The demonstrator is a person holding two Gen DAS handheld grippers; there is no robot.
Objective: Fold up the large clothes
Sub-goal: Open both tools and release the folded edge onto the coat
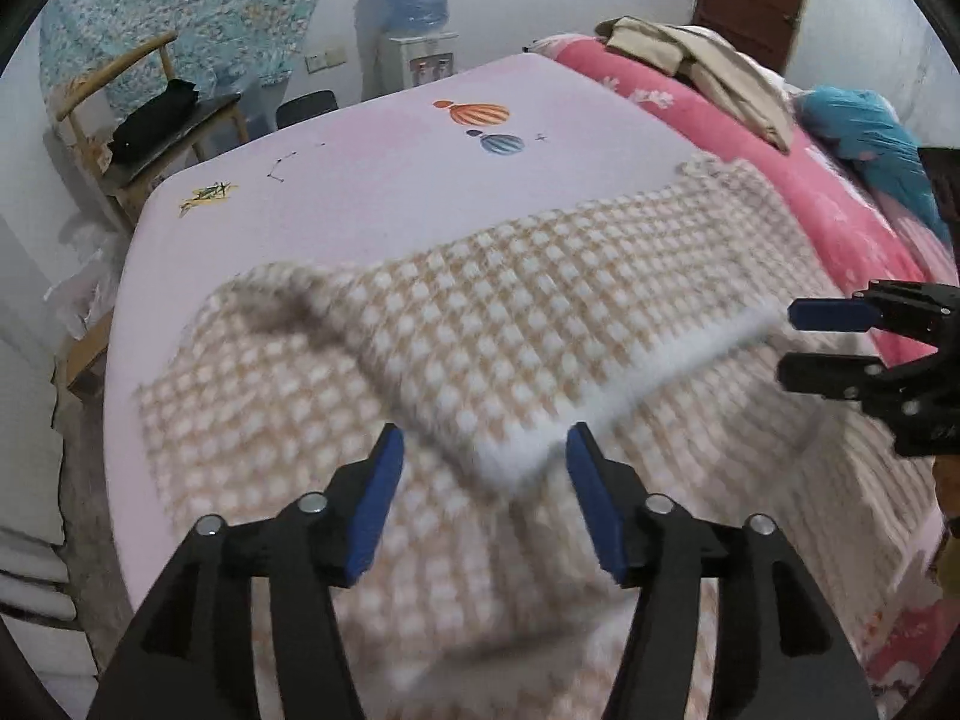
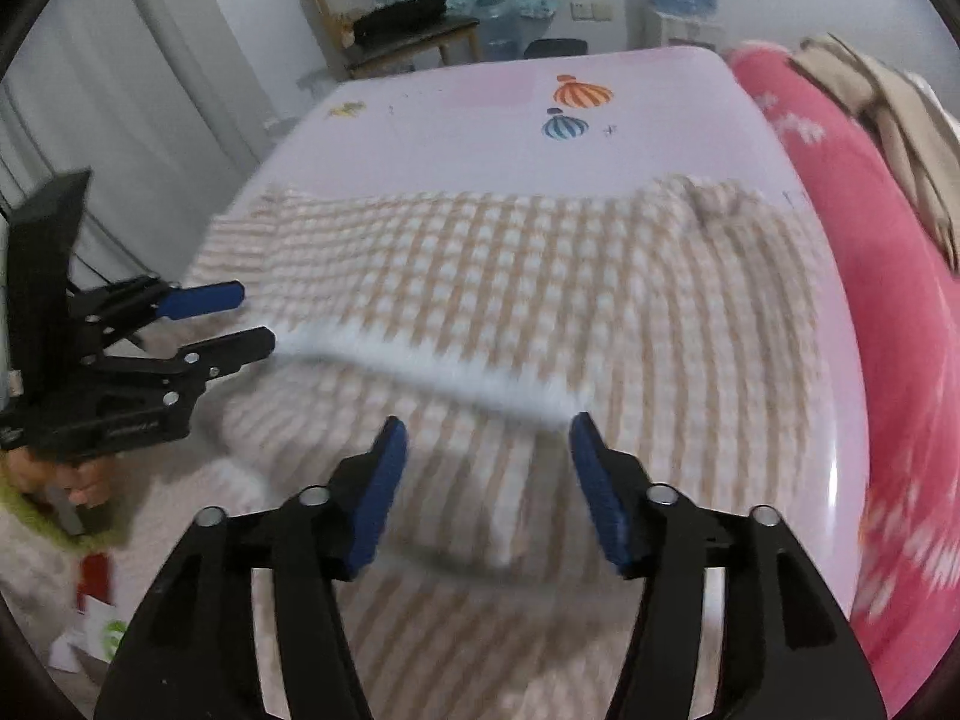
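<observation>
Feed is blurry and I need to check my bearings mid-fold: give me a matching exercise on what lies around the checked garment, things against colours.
Things:
1. checked garment
2. blanket
3. bed sheet
4. upper balloon print

Colours:
A. pink with white flowers
B. orange stripes
C. beige and white
D. pale lilac-pink

Pairs: 1-C, 2-A, 3-D, 4-B

A pale pink sheet (image 1: pixel 372 192), printed with an orange striped balloon (image 1: pixel 480 114) and a blue one (image 1: pixel 501 144), is spread over the bed. At two o'clock a pink floral quilt (image 1: pixel 780 168) is heaped, with beige cloth (image 1: pixel 708 66) laid on it. At twelve o'clock a water dispenser (image 1: pixel 417 12) is seen; at ten o'clock, a wooden chair (image 1: pixel 150 114) bearing a black bundle (image 1: pixel 153 120).
</observation>
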